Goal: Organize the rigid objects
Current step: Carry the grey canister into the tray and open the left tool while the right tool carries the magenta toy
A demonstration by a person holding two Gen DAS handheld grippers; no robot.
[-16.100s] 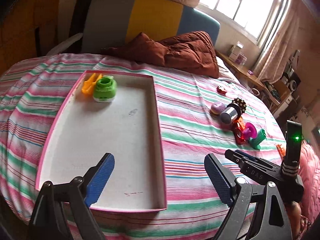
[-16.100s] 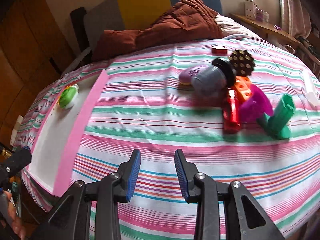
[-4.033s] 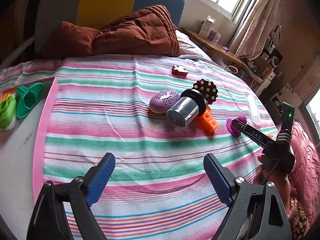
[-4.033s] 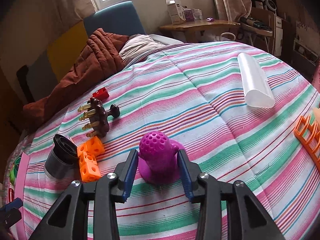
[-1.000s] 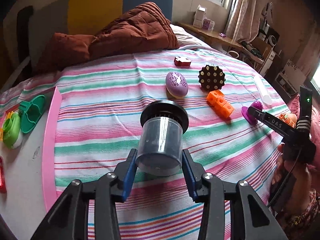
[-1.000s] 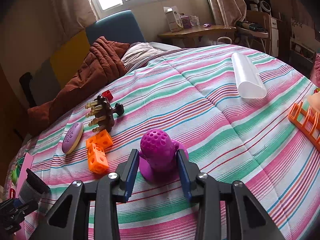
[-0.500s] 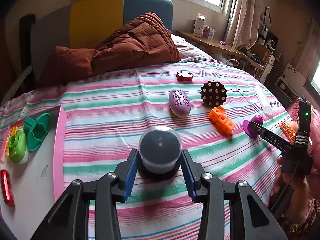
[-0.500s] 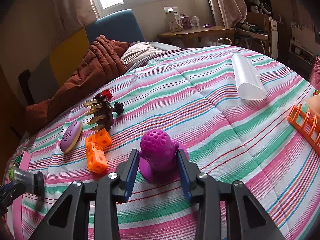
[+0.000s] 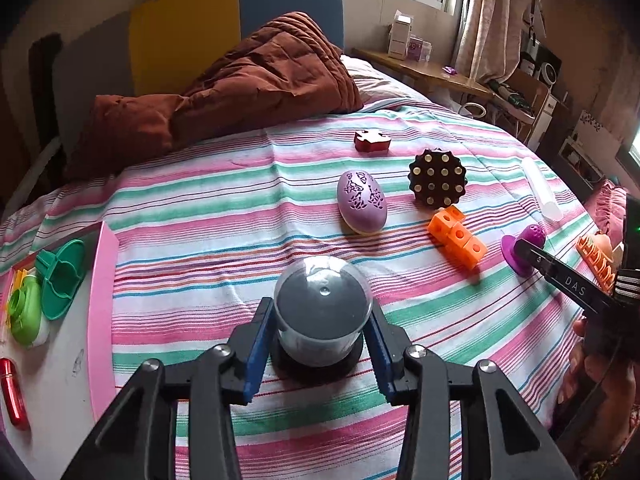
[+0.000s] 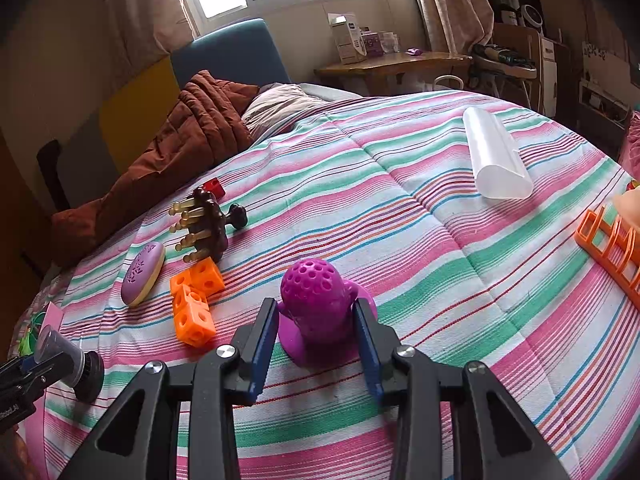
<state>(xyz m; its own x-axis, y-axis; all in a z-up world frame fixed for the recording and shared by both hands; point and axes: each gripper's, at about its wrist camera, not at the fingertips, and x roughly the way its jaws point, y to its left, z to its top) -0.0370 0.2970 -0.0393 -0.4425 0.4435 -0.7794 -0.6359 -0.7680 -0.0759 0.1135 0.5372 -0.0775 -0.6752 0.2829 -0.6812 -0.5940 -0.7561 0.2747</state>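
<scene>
Landmark: pink-rimmed tray [image 9: 102, 312], at the left edge of the striped bedspread [image 9: 224, 216].

Left gripper [image 9: 320, 334]: jaws narrowed, both blue pads pressed on the sides of a clear cup with a black lid [image 9: 322, 316]. Cup is held lid end down, clear base facing the camera. It hangs over the bedspread just right of the tray's rim, outside the tray. In the right wrist view the same cup [image 10: 66, 360] shows tilted, lid clear of the cloth.

Right gripper [image 10: 316, 324]: jaws narrowed, pads against both sides of the purple perforated knob toy [image 10: 314, 300]. Its flared base rests on the bedspread, well right of the tray.

Inside the tray, near its right rim: 1 teal cutter-like piece [image 9: 60, 276], 1 green round item [image 9: 25, 312], 1 red cylinder [image 9: 12, 394]. A yellow piece behind the green one is mostly hidden.

On the bedspread right of the tray, apart from one another: lilac oval soap-like piece [image 9: 362, 202], orange cube chain [image 9: 458, 236], dark pegged disc [image 9: 437, 178], red cross-shaped block [image 9: 372, 141]. Farther right still: translucent white tube [image 10: 496, 156], orange rack [image 10: 608, 240] at the far edge.

A brown quilt [image 9: 224, 88] lies bunched at the head of the bed.
</scene>
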